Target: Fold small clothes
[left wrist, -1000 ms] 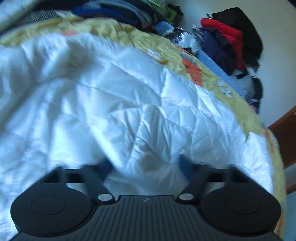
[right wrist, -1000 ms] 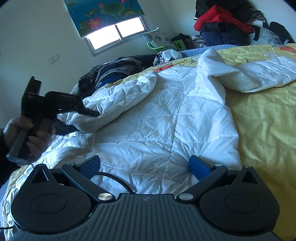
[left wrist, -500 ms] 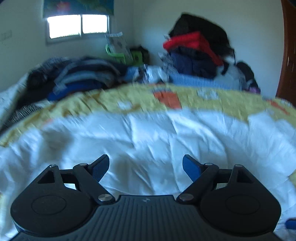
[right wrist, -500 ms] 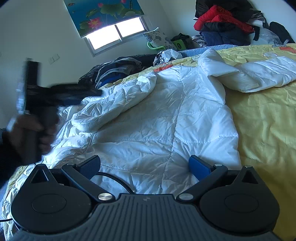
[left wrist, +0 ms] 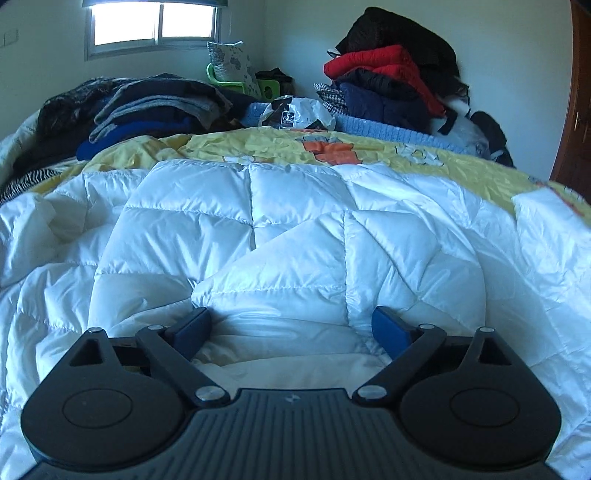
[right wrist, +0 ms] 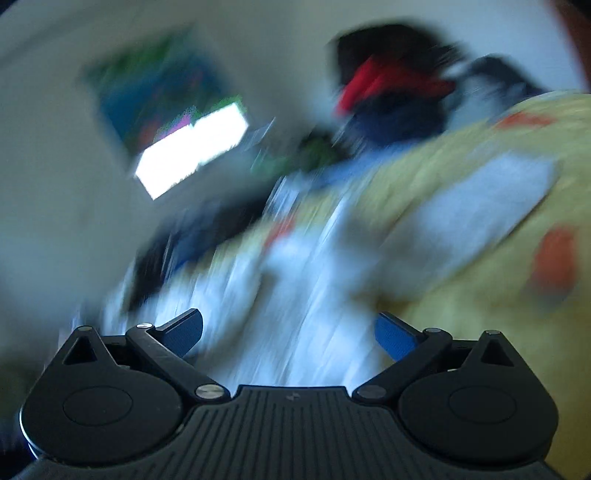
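A white quilted puffer jacket (left wrist: 295,229) lies spread across the yellow bed cover (left wrist: 258,144). My left gripper (left wrist: 291,328) is open and low over the jacket, with a puffy fold of the fabric lying between its blue pads (left wrist: 192,326); the jaws are not closed on it. My right gripper (right wrist: 290,332) is open and empty. Its view is heavily motion-blurred; the white jacket (right wrist: 295,295) shows as a smear ahead of it, with the yellow cover (right wrist: 461,184) to the right.
A pile of dark folded clothes (left wrist: 147,107) lies at the far left of the bed. A stack of red, navy and black jackets (left wrist: 391,81) stands at the back right. A window (left wrist: 153,22) is behind, a wooden door (left wrist: 576,110) at the right edge.
My left gripper swung from gripping height down onto the jacket and levelled toward the window. My right gripper, still a moment ago, is now moving fast and tilting.
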Available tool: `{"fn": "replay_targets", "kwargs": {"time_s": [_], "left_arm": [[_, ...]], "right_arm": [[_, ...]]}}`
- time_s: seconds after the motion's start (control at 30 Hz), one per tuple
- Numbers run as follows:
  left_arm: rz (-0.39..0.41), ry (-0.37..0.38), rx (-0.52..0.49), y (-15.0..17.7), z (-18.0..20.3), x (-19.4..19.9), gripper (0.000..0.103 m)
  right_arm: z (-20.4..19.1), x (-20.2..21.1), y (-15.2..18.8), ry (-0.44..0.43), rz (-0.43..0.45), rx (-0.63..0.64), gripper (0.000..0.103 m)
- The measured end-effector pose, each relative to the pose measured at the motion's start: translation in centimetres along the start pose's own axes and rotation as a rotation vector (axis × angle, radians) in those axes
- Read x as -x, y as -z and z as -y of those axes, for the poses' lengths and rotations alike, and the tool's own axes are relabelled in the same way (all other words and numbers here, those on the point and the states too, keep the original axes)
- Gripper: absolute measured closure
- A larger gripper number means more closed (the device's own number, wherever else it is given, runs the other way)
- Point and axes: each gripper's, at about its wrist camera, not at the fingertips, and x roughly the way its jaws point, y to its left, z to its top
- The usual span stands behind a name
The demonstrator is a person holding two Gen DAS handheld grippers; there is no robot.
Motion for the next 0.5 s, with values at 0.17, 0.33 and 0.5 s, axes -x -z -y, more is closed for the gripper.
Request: {"fn": "replay_targets", "kwargs": {"time_s": [0.17, 0.33, 0.5], "left_arm": [[0.003, 0.005, 0.002, 0.0, 0.1, 0.0, 0.007], [0.004, 0.004, 0.003, 0.0, 0.1, 0.0, 0.007], [0.005, 0.007, 0.009, 0.0, 0.0, 0.0, 0.007]], "right_arm": [[9.1, -1.7, -7.3, 0.243, 0.165, -0.242, 0.008], [16.5, -4.8, -9.6, 0.299, 0.15, -0.474, 0.023], [19.7, -6.6, -9.8, 0.318, 0.142, -0.577, 0.027]]}}
